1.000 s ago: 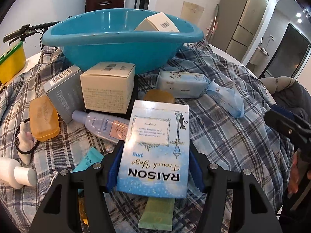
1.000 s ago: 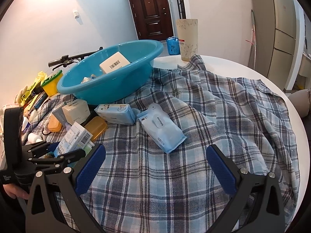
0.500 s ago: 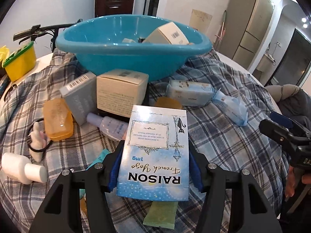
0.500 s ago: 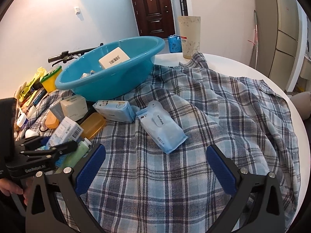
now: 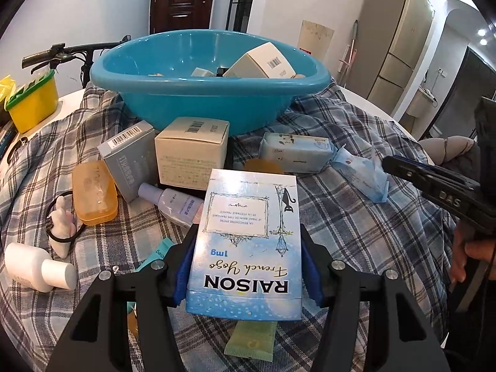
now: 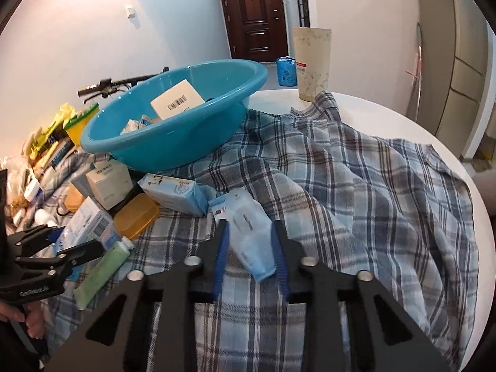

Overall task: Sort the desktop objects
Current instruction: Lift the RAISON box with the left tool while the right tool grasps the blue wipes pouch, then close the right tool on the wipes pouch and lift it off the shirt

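My left gripper [image 5: 246, 266] is shut on a light blue RAISON box [image 5: 248, 241] and holds it above the plaid cloth, short of the blue basin [image 5: 204, 93]. The basin holds a cream box [image 5: 263, 63] and small items. My right gripper [image 6: 249, 248] has its blue pads on either side of a pale blue wipes pack [image 6: 248, 232] lying on the cloth; the jaws are narrowed around it. The left gripper also shows in the right wrist view [image 6: 62, 248], with the box [image 6: 83, 226].
Before the basin lie a cream box [image 5: 192, 152], a grey box [image 5: 130, 158], an orange case [image 5: 93, 192], a small clear bottle [image 5: 173, 204], a white bottle [image 5: 37, 266], a blue tissue pack [image 5: 294, 152] and a green tube [image 6: 102, 269]. A yellow bin [image 5: 34, 102] stands left. A tall cup [image 6: 311, 62] stands behind.
My right gripper moved forward and left and closed from wide open around the wipes pack. My left gripper lifted the RAISON box a little and moved closer to the basin.
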